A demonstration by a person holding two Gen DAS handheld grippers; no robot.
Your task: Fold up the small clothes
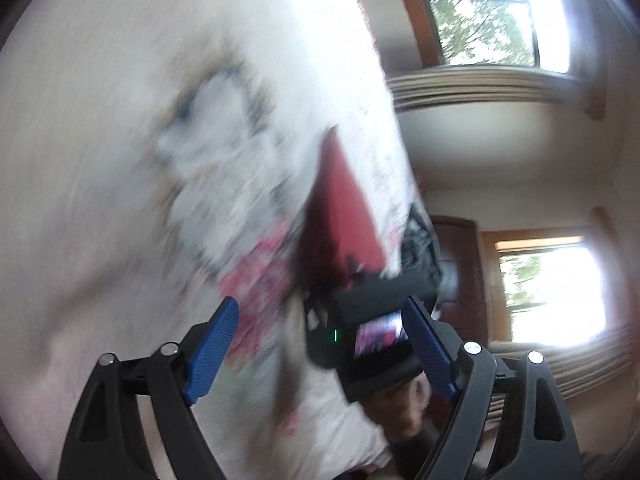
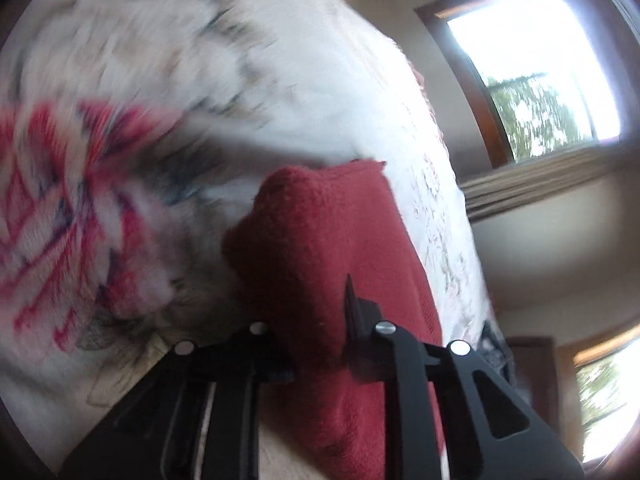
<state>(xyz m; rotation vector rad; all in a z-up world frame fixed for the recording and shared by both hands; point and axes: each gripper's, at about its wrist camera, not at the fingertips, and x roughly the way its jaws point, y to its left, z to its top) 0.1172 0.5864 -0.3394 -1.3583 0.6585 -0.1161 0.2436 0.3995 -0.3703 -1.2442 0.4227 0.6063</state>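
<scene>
A small dark red garment [image 2: 320,240] of fuzzy knit hangs bunched in my right gripper [image 2: 316,320], which is shut on it; the cloth wraps over the fingers and hides the left one. In the left wrist view the red garment [image 1: 340,208] shows as a strip against the white sheet. Just below it is the black body of the right gripper [image 1: 376,312] with a hand [image 1: 404,404] behind it. My left gripper [image 1: 320,308] stands open, its blue pads [image 1: 212,344] wide apart and holding nothing. Both views are blurred by motion.
A white bed sheet [image 1: 120,160] with grey and red print fills the left of both views. At the right are bright windows [image 2: 532,68] with wooden frames, pale walls and a brown door [image 1: 456,264].
</scene>
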